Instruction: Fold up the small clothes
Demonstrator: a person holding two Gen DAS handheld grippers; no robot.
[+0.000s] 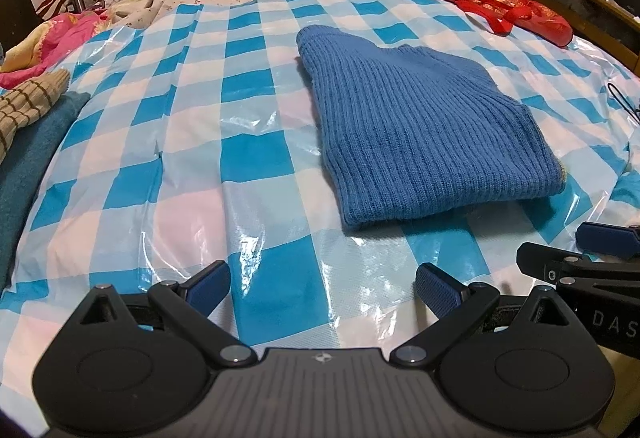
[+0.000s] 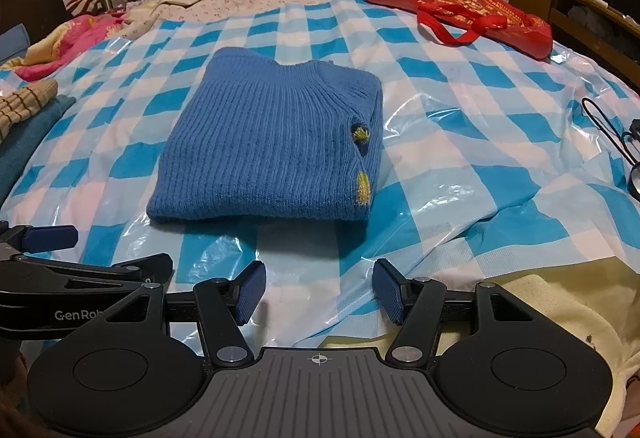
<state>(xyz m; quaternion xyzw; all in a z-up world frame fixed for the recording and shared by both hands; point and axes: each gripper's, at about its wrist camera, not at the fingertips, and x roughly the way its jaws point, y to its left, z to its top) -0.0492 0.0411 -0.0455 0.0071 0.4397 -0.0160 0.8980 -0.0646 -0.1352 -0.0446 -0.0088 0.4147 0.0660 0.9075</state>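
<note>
A blue ribbed knit sweater (image 1: 416, 126) lies folded into a flat rectangle on the blue-and-white checked plastic sheet (image 1: 208, 158) over the bed. It also shows in the right wrist view (image 2: 276, 150), with small yellow-green marks on its right edge. My left gripper (image 1: 324, 290) is open and empty, low over the sheet, in front of and left of the sweater. My right gripper (image 2: 318, 292) is open and empty, just in front of the sweater's near edge. Each gripper shows at the edge of the other's view.
A red bag (image 2: 460, 8) lies at the back right. A teal garment (image 1: 28, 166) with a beige striped one (image 1: 28, 102) on it lies at the left. Pink bedding (image 1: 52, 42) is at the far left. Black cables (image 2: 612, 134) lie at the right edge.
</note>
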